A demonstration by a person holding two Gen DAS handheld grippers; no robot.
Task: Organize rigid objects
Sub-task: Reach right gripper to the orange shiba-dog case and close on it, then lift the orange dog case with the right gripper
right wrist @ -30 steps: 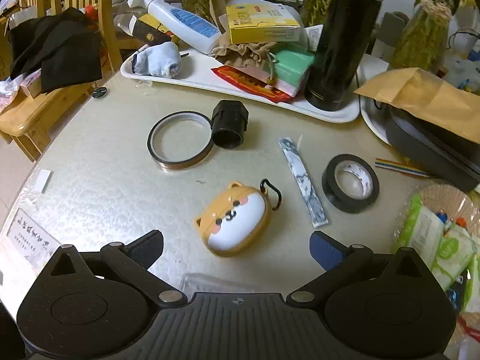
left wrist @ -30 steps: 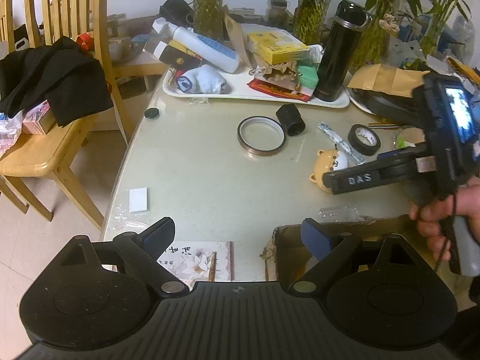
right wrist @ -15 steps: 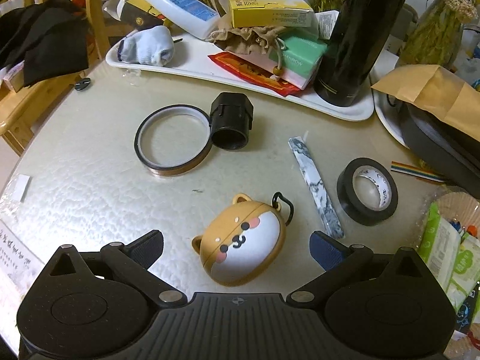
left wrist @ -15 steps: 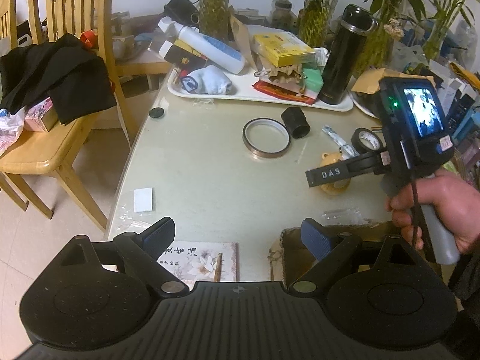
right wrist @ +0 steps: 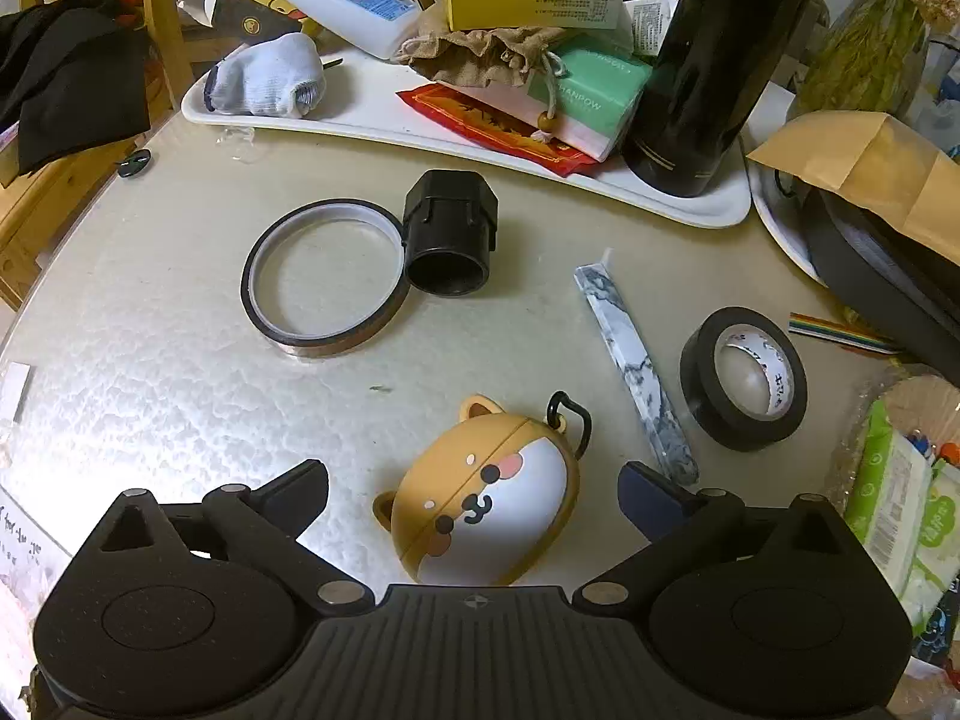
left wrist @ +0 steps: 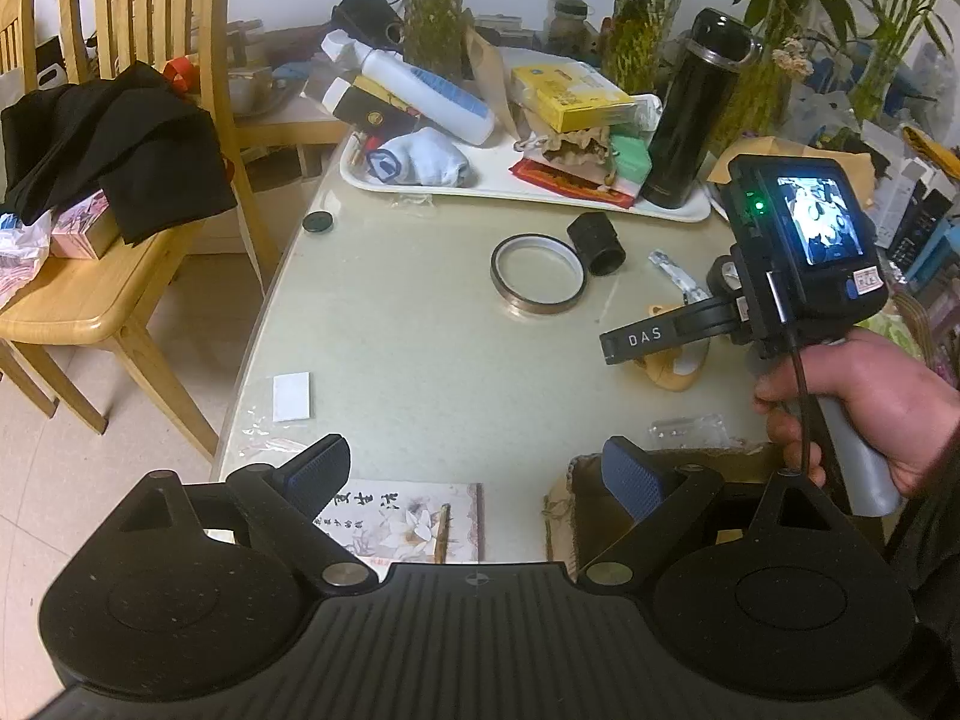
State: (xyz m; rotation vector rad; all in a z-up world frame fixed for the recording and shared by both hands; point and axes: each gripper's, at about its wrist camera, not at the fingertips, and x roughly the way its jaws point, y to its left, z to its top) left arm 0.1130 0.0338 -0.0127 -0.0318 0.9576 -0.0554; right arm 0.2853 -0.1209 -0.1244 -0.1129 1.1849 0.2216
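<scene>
Cluttered pale surface (right wrist: 180, 372), dog-faced case (right wrist: 489, 498) in the middle.
Right gripper (right wrist: 474, 495) jaws wide astride the case, seemingly not touching; left gripper (left wrist: 474, 471) jaws wide, empty.

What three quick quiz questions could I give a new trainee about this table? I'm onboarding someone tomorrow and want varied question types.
1. True or false: the right gripper is shut on the dog-faced case.
2. Which object touches the amber tape ring? A) black tape roll B) black cap C) marbled strip
3. Fill in: the black flask stands on the white ____.

Key
1. False: the fingers stand apart on either side of the case, not pressing it.
2. B
3. tray
</scene>
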